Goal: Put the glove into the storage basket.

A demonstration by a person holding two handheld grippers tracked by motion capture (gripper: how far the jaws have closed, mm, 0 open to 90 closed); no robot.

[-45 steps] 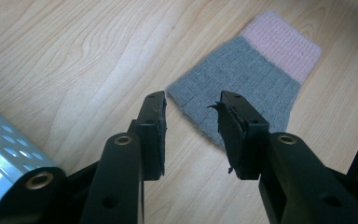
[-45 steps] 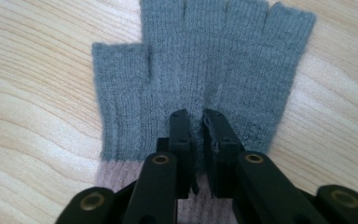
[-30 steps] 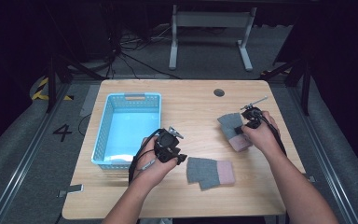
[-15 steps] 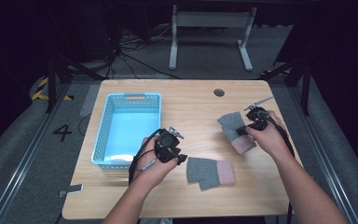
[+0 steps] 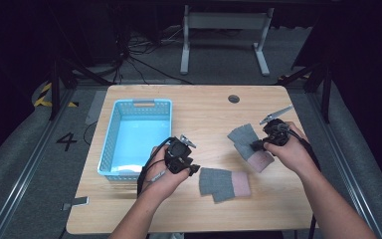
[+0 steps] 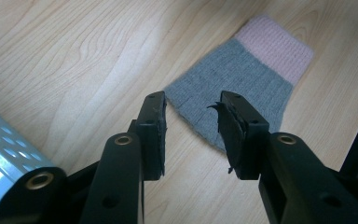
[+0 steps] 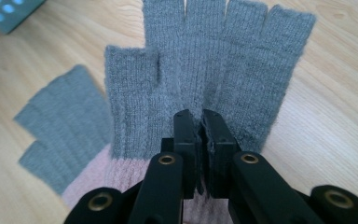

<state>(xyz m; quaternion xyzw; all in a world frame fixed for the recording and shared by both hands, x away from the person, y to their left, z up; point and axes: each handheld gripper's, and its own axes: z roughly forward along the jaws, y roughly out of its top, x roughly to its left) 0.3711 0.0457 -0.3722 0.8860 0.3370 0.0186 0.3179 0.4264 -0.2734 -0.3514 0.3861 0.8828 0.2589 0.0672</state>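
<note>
Two grey fingerless gloves with pink cuffs are on the wooden table (image 5: 204,112). One glove (image 5: 224,183) (image 6: 242,70) lies flat near the front. My left gripper (image 5: 195,169) (image 6: 191,105) hovers over that glove's grey end, jaws open, nothing pressed between them. My right gripper (image 5: 255,145) (image 7: 200,116) is shut on the knit of the other glove (image 5: 241,135) (image 7: 223,60), whose fingers fan away from the jaws. In the right gripper view a second grey patch (image 7: 60,130) lies to the left; I cannot tell which glove it is.
A light blue perforated basket (image 5: 110,134) (image 6: 0,149) (image 7: 4,14) stands on the left half of the table, close beside my left hand. A round cable hole (image 5: 234,98) sits near the far edge. Dark floor, cables and a metal stand lie beyond the table.
My right hand has shifted a little to the right and upward with the glove still pinched in its jaws. The left hand and the front glove have stayed put.
</note>
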